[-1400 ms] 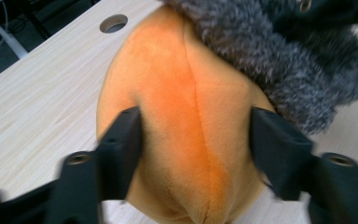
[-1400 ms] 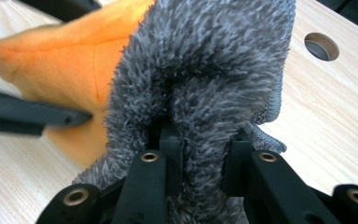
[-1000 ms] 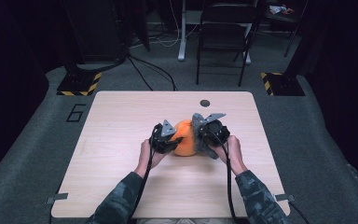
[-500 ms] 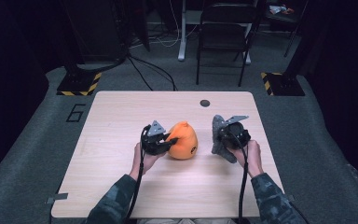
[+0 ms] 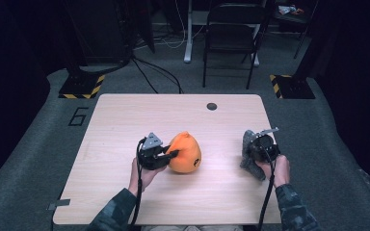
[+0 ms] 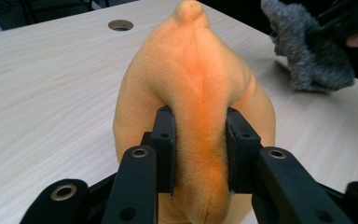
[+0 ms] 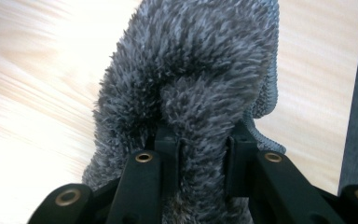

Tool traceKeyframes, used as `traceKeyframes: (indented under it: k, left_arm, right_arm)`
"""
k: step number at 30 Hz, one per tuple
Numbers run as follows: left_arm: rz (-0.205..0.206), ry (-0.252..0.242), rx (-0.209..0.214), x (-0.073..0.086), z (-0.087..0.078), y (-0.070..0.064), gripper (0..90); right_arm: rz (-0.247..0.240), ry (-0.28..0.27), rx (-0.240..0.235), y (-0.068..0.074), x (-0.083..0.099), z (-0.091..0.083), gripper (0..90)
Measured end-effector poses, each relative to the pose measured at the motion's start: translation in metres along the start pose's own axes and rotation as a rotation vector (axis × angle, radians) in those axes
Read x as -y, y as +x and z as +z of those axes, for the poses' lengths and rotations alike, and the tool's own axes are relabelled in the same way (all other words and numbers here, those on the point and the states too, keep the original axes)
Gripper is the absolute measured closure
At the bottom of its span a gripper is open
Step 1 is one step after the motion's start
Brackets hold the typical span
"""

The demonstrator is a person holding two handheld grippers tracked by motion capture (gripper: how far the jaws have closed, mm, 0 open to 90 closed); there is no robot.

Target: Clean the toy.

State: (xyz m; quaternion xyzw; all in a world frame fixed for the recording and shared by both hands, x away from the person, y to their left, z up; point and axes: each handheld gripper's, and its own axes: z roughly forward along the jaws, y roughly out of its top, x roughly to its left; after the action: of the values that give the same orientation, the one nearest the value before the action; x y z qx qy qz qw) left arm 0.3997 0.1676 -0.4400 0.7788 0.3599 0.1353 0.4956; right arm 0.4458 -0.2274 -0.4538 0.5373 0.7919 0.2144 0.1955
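A pale wooden tabletop (image 5: 125, 192) sits in a dark room with grey carpet all around. Closest to the person, two arms in spotted sleeves come in from the bottom of the high view. The left gripper (image 5: 169, 155) has its jaws pinching a fold of the orange plush toy (image 5: 185, 153), which rests on the tabletop near the middle; in the left gripper view the soft orange fur (image 6: 200, 116) bulges up between the two black jaws. The right gripper (image 5: 250, 149) is well apart from the toy, near the right edge, and its jaws are pinching a grey fuzzy cloth (image 7: 191, 79) that hangs down and touches the wood. The job looks like pulling the grey piece away from the toy, or maybe wiping with it; it is hard to be sure which. To do it well, the left side should hold the toy firmly so it does not tip or slide, and the right side should keep a deep bite on the cloth so the fluffy bit does not slip out. Farther off there is a small round hole (image 5: 212, 106) in the tabletop, not in the way. Past the table stand a folding chair (image 5: 231, 33), cables on the floor, and yellow-and-black striped feet (image 5: 82, 89) of a stand.
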Motion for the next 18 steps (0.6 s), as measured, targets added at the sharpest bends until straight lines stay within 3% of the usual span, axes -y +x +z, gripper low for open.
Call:
traceKeyframes:
  k: [6,9,11,12,14,18]
  left_arm:
    - [-0.034,-0.017,0.028,0.006,-0.008,-0.014,69.6]
    - [-0.063,-0.023,0.044,0.009,-0.010,-0.018,69.6]
    - [-0.080,-0.025,0.044,0.012,-0.011,-0.020,69.6]
    - [-0.098,-0.029,0.044,0.014,-0.011,-0.019,69.4]
    - [-0.135,-0.022,0.050,0.019,-0.011,-0.017,69.3]
    - [-0.196,-0.001,0.059,0.031,-0.008,-0.012,69.0]
  right_arm:
    - [0.048,0.037,0.042,-0.013,0.010,0.014,63.7]
    - [0.055,0.055,0.058,-0.014,0.014,0.023,51.5]
    - [0.052,0.055,0.068,-0.015,0.016,0.026,35.1]
    - [0.056,0.044,0.068,-0.015,0.016,0.025,25.4]
    - [0.066,0.004,0.058,-0.015,0.017,0.018,15.3]
    - [0.068,-0.068,0.040,-0.012,0.027,0.002,10.6]
